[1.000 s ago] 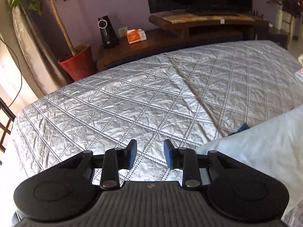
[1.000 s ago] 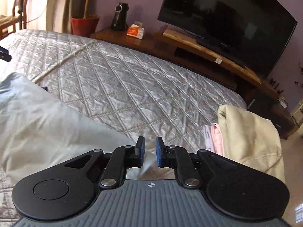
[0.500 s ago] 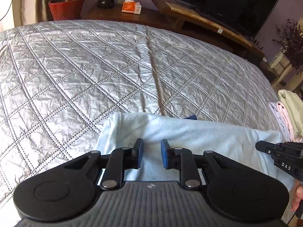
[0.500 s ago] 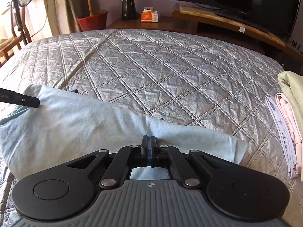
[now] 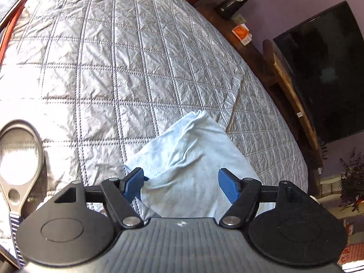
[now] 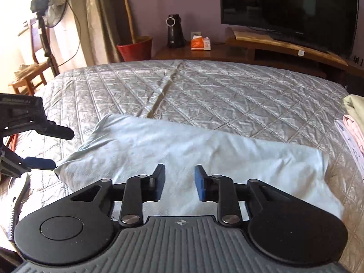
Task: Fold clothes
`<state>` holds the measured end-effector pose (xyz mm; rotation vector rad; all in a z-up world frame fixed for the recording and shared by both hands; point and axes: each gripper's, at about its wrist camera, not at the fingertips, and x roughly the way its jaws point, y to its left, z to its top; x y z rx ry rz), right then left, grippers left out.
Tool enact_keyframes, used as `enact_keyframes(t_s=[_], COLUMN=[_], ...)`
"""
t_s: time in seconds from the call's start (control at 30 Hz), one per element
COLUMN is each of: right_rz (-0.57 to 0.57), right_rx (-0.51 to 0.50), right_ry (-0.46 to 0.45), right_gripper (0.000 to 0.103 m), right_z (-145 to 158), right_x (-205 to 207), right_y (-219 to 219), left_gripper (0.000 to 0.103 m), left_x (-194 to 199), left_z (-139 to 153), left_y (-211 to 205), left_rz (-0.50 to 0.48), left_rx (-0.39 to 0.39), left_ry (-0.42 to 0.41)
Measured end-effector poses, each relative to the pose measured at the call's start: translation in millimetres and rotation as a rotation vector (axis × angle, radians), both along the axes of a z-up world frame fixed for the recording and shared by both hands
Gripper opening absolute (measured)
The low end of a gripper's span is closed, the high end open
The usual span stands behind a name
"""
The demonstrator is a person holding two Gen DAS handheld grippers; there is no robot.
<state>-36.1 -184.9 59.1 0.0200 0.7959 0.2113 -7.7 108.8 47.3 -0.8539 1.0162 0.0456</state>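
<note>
Both pairs of jaws stand apart with nothing between them. The left gripper (image 5: 183, 185) is spread wide at the left end of a pale blue garment (image 6: 200, 157); in the right wrist view one blue pad of the left gripper (image 6: 39, 162) lies right at the cloth's near-left corner, touching it or just short of it, I cannot tell which. The right gripper (image 6: 178, 183) hovers over the garment's near edge about midway along, its pads parted less widely.

The garment lies on the quilted silver bedspread (image 6: 227, 95) as a long band running left to right, doubled over at least once by the look of its rounded far edge. Its left end is puckered into soft ridges, and the right end sits flatter, near a stack of folded clothes (image 6: 355, 122) at the bed's right margin.

The cloth looks like thin knit cotton: light, limp, with no stiffness of its own. It should sag from any single hold and drag over the quilt's stitching, so layers may slide apart if only the top one is caught. Sound grips would be the two corners of one end, pinching through all layers at once, fingers low against the quilt. A mid-edge hold would let both ends droop.
</note>
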Motion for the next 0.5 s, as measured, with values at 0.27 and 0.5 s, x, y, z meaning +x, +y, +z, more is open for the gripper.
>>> enact_keyframes(t_s=[0.27, 0.5], right_rz=[-0.003, -0.018], right_rx=[0.079, 0.180], right_ry=[0.058, 0.069], right_gripper=[0.007, 0.003], right_z=[-38, -43], right_x=[-7, -6], right_y=[17, 1], left_gripper=[0.070, 0.073], left_x=[-16, -19], left_z=[-25, -47], left_y=[1, -3], left_rz=[0.093, 0.211], left_rx=[-0.120, -0.240], left_ry=[0.060, 0.072])
